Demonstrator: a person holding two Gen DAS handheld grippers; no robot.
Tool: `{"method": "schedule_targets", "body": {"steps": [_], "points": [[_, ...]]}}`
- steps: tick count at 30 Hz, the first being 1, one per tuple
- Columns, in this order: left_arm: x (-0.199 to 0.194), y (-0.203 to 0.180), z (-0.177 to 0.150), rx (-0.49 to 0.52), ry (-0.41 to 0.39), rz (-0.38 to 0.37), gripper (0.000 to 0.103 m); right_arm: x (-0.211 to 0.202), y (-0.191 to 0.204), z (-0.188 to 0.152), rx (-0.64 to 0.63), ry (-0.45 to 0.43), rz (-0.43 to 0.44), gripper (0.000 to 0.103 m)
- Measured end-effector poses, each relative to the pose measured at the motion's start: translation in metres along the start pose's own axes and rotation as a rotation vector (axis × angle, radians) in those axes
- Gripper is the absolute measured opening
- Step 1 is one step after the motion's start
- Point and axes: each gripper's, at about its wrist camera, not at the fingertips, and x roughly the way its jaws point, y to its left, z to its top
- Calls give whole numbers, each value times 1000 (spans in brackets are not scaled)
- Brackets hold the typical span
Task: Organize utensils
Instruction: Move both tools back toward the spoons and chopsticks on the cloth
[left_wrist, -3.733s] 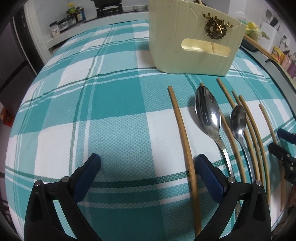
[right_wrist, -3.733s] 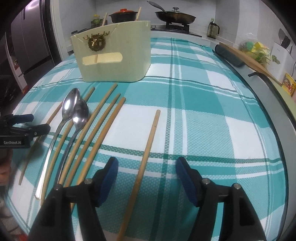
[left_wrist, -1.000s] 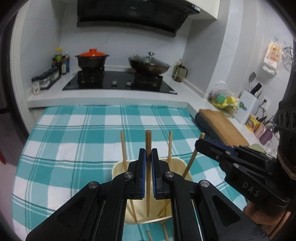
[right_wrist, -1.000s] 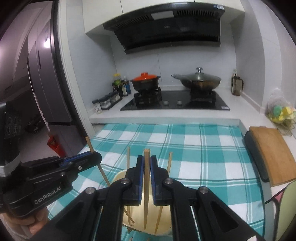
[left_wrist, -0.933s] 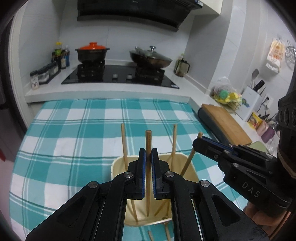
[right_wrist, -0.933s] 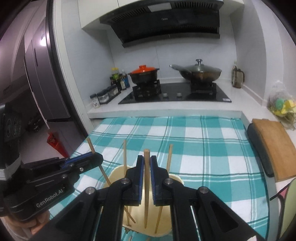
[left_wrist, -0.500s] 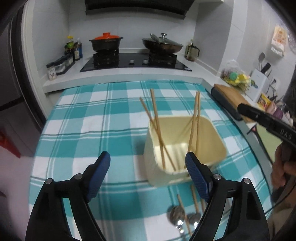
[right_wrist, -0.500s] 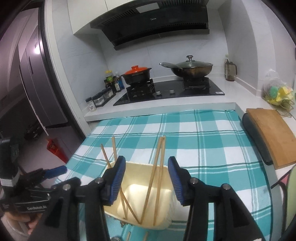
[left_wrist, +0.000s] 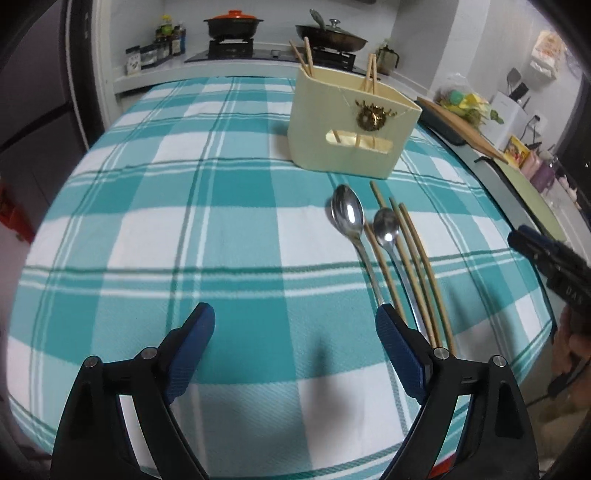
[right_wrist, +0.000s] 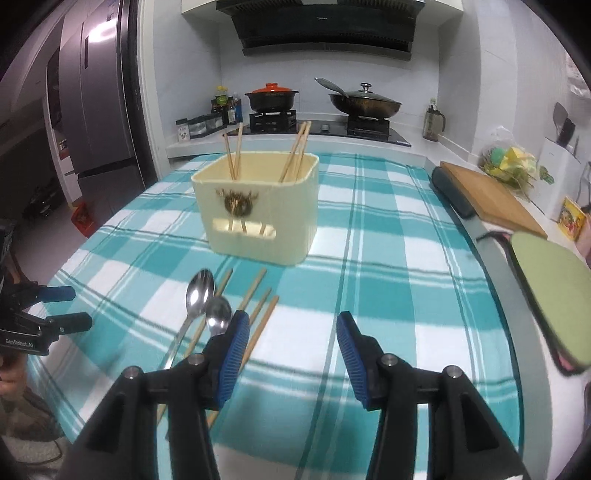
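A cream utensil holder (left_wrist: 351, 129) (right_wrist: 258, 210) stands on the teal checked tablecloth and holds several chopsticks upright. In front of it lie two metal spoons (left_wrist: 349, 218) (right_wrist: 199, 291) and several loose bamboo chopsticks (left_wrist: 417, 258) (right_wrist: 255, 291). My left gripper (left_wrist: 295, 332) is open and empty, low over the cloth, left of the spoons. My right gripper (right_wrist: 290, 339) is open and empty, just right of the loose chopsticks. Each gripper also shows at the edge of the other's view.
A wooden cutting board (right_wrist: 491, 195) and a green mat (right_wrist: 554, 291) lie on the counter to the right. A stove with a red-lidded pot (right_wrist: 271, 98) and a wok (right_wrist: 364, 101) is behind the table. A fridge (right_wrist: 92, 110) stands at left.
Both grippers opened and let their chopsticks drop into the holder, then drew back and down to the table in front of it.
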Motion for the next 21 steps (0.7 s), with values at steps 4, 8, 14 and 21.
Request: {"method": "schedule_targets", "body": {"steps": [4, 8, 14, 21], "points": [[3, -11, -27, -44, -41, 16, 90, -15, 5, -55, 91, -29, -65, 50], [7, -22, -42, -37, -51, -8, 90, -23, 17, -92, 88, -66, -127, 50], [11, -38, -52, 35, -52, 33, 90, -16, 21, -108, 103, -53, -109, 50], [13, -41, -53, 44, -48, 38, 91, -9, 26, -109, 100, -38, -84, 50]]}}
